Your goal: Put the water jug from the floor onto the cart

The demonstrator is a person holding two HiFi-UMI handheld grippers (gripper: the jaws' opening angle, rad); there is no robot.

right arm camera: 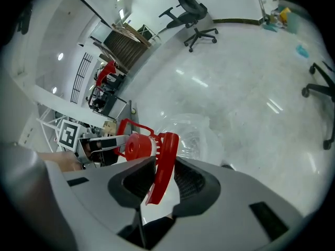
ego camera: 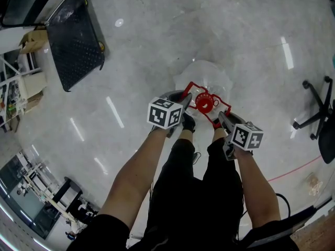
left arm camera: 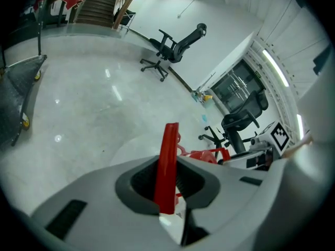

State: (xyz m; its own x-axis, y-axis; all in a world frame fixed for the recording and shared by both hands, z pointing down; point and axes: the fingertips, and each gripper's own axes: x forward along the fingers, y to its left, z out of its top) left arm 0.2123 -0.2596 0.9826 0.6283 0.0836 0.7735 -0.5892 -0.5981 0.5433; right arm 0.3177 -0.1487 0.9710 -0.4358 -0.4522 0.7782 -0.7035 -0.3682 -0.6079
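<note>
On jug handle [left arm camera: 168, 161], left gripper [ego camera: 184, 104], right gripper [ego camera: 222, 118] clamp.

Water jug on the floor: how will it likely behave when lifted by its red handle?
The water jug looks large and clear, so likely heavy if full; its fill level can't be read. The thin red handle, held by the left gripper and right gripper, may flex. The rounded body could swing once off the floor.

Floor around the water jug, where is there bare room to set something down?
Bare floor between the cart and the water jug, and between jug and office chair. Crowded at the red handle, gripped by left tool and right tool.
</note>
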